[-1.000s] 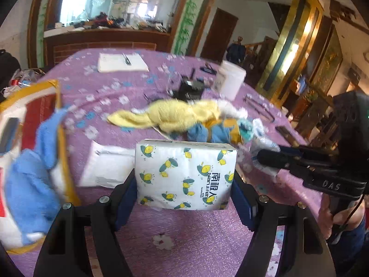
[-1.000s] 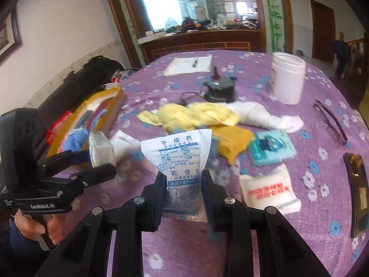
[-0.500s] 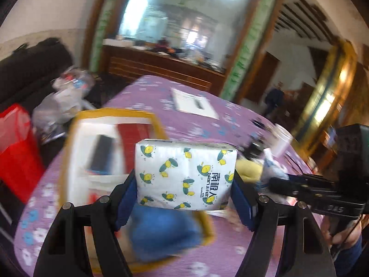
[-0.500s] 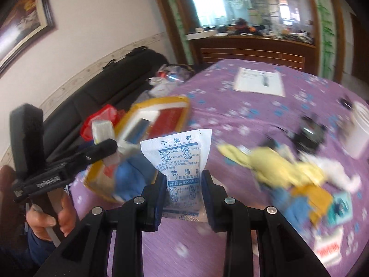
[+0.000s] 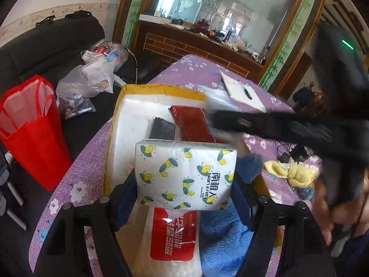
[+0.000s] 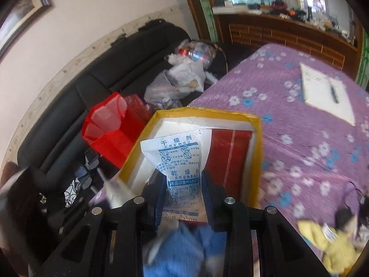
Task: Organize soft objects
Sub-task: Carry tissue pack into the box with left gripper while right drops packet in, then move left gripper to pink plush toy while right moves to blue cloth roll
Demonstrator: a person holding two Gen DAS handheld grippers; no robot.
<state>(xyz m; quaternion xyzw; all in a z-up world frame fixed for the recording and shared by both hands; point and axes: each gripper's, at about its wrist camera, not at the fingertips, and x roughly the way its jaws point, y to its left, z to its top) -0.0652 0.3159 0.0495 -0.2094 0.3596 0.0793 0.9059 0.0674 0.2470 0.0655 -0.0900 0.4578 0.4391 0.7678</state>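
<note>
My left gripper (image 5: pixel 184 182) is shut on a white tissue pack with lemon prints (image 5: pixel 185 175) and holds it over the yellow-rimmed box (image 5: pixel 143 90). In the box lie a blue towel (image 5: pixel 221 237), a red-and-white pack (image 5: pixel 173 233), a dark red pack (image 5: pixel 193 124) and a black item (image 5: pixel 162 129). My right gripper (image 6: pixel 182 184) is shut on a white desiccant sachet with blue print (image 6: pixel 177 161) above the same box (image 6: pixel 207 113), over the blue towel (image 6: pixel 180 251). The right gripper crosses the left wrist view as a blurred black bar (image 5: pixel 288 127).
The box sits at the left edge of a purple flowered table (image 6: pixel 288 115). A yellow cloth (image 5: pixel 290 173) lies to the right. A notepad with a pen (image 6: pixel 327 92) lies farther back. A red bag (image 5: pixel 30 129), plastic bags (image 5: pixel 87 76) and a black sofa (image 6: pixel 92 73) are off the table's left side.
Both grippers swung left from the pile of cloths to above the yellow-rimmed box, each still holding its item. The right gripper now reaches across in front of the left one.
</note>
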